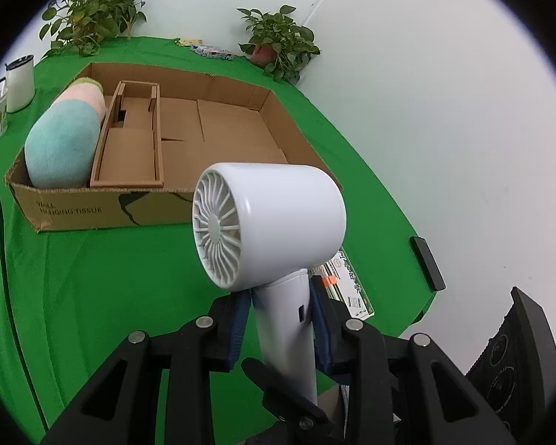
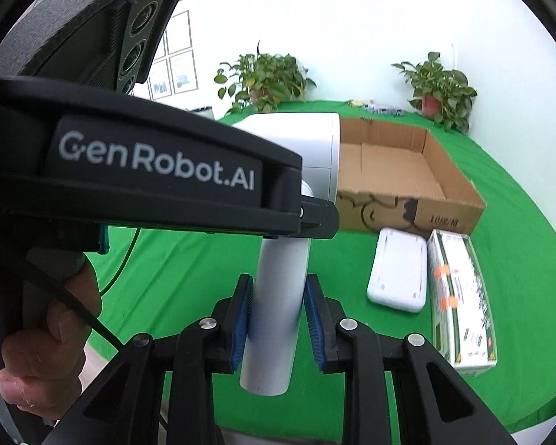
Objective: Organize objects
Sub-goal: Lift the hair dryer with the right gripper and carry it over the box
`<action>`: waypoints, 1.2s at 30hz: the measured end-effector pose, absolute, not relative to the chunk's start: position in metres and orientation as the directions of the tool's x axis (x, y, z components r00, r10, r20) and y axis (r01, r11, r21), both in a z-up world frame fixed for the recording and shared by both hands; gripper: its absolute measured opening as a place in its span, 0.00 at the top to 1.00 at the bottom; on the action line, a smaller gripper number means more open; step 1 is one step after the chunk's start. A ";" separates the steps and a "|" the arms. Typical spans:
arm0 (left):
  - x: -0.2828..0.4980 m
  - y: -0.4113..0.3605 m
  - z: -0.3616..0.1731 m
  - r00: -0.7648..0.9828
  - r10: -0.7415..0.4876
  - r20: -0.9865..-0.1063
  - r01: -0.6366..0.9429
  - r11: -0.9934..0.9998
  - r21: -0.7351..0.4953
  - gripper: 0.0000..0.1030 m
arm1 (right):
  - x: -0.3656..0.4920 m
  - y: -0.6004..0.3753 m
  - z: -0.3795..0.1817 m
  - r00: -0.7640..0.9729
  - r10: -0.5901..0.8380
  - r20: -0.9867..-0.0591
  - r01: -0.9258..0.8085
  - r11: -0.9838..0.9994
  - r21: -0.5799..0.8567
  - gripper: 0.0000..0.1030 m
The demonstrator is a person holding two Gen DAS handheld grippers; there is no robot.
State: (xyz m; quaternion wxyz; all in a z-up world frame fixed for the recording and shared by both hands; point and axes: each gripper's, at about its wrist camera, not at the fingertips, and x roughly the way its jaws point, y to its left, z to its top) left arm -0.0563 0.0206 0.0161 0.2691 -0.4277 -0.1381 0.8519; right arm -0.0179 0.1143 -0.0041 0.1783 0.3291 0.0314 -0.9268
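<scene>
A white hair dryer (image 1: 274,218) is held upright above the green cloth, its rear grille facing the left wrist camera. My left gripper (image 1: 280,307) is shut on the handle just under the head. In the right wrist view the same handle (image 2: 278,296) stands between the blue pads of my right gripper (image 2: 278,304), which is shut on it lower down. There my left gripper (image 2: 317,220) crosses from the left, held by a hand (image 2: 48,333). Beyond the dryer stands an open cardboard box (image 1: 103,207) with a pastel rolled pillow (image 1: 63,141) at its left end.
A cardboard insert (image 1: 129,155) lies in the box beside the pillow. On the cloth to the right lie a white flat case (image 2: 396,270), a printed carton (image 2: 463,304) and a black slab (image 1: 426,263). Mugs (image 1: 20,81) and potted plants (image 1: 278,40) line the table's back. A black cable (image 1: 0,241) runs at left.
</scene>
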 end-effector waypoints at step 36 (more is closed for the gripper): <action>-0.220 0.023 0.107 -0.523 0.598 -0.608 -0.406 -0.802 -0.439 0.71 | -0.187 0.111 0.094 -0.769 -0.300 -0.564 0.320 -0.945 0.067 0.75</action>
